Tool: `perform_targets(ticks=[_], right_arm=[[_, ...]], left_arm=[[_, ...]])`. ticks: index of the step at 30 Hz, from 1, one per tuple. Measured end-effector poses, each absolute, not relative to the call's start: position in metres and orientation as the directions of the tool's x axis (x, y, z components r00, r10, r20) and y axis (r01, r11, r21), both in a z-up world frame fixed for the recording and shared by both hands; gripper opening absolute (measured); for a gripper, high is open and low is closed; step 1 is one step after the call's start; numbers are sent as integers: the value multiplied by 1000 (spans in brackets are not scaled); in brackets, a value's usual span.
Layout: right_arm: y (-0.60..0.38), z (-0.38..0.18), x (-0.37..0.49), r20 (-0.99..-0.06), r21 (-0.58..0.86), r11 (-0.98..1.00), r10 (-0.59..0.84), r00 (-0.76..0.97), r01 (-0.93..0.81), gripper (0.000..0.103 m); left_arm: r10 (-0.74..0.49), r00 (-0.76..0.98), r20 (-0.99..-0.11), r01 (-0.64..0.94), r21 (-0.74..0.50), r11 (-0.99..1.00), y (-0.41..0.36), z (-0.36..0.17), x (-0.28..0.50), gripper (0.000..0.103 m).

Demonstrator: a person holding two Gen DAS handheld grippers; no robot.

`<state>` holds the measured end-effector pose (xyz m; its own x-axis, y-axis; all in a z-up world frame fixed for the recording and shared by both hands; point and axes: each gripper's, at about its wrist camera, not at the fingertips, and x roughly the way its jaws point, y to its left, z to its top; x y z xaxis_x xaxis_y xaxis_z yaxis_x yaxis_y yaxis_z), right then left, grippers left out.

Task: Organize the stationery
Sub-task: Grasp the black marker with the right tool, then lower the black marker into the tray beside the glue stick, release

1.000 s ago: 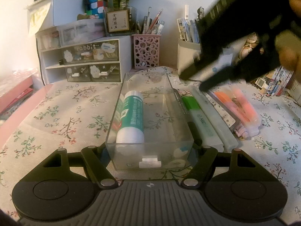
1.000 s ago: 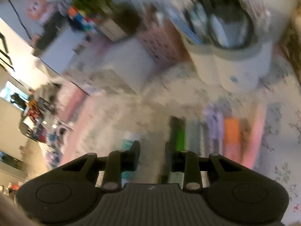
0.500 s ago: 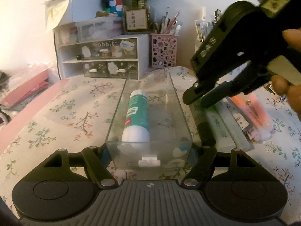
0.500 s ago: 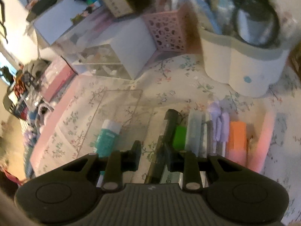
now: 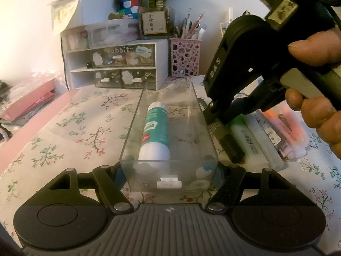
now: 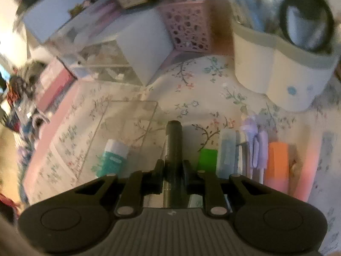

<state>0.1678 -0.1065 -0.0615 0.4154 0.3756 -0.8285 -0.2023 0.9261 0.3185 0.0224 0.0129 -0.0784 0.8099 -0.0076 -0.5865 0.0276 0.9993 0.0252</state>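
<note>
On the flowered cloth, far left, the drawer unit (image 5: pixel 123 64) reads "rabbit". Nearer, the left gripper (image 5: pixel 169 178) clamps the near end of one clear drawer tray (image 5: pixel 200 115), one teal-and-white glue stick (image 5: pixel 155 132) inside. Just right, the right gripper (image 6: pixel 172 170), marked "DAS", has just been closing and pinches one black marker (image 6: pixel 173 140). Beside it lies a green highlighter (image 5: pixel 248 138) printed "HIGH"
</note>
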Motion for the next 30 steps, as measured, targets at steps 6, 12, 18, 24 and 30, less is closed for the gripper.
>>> perform_targets(ticks=[6,12,18,24,30], right_arm=[[-120,-55,165,-802,396,906,419,425,-146,5],[-131,-38,160,-767,428,896,427,479,-115,5],[-135,-8,149,-693,465,874,458,557,-141,5],[-120,0,148,-666,510,839,524,531,-189,5],[-106,-16,152,-692,520,836,534,487,-178,5]], left_arm=[[-15,810,-586,35,22,999,14,-79,23,73],[-16,810,-586,35,21,999,14,-79,24,73],[-15,810,-586,35,22,999,14,-79,24,73],[-16,810,-586,36,22,999,14,-79,24,73],[-16,810,-586,35,22,999,14,-79,24,73]])
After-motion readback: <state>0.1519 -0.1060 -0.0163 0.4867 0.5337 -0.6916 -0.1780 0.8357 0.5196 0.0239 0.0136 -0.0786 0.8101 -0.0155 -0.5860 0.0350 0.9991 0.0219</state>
